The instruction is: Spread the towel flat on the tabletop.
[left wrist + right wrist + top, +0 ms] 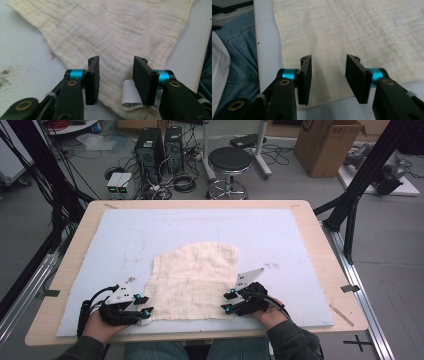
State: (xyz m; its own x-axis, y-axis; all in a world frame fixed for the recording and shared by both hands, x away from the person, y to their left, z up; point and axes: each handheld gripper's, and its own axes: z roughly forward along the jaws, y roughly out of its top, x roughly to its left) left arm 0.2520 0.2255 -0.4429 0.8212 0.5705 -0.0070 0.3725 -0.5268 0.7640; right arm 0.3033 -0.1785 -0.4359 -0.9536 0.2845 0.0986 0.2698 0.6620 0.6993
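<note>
While the cream cloth (196, 281) is laid nearly flat on the near half of the blue mat (125, 240), no fold is yet made, since the left gripper (142, 303) and right gripper (228, 301) are held spread over its two near corners, nothing pinched.
</note>
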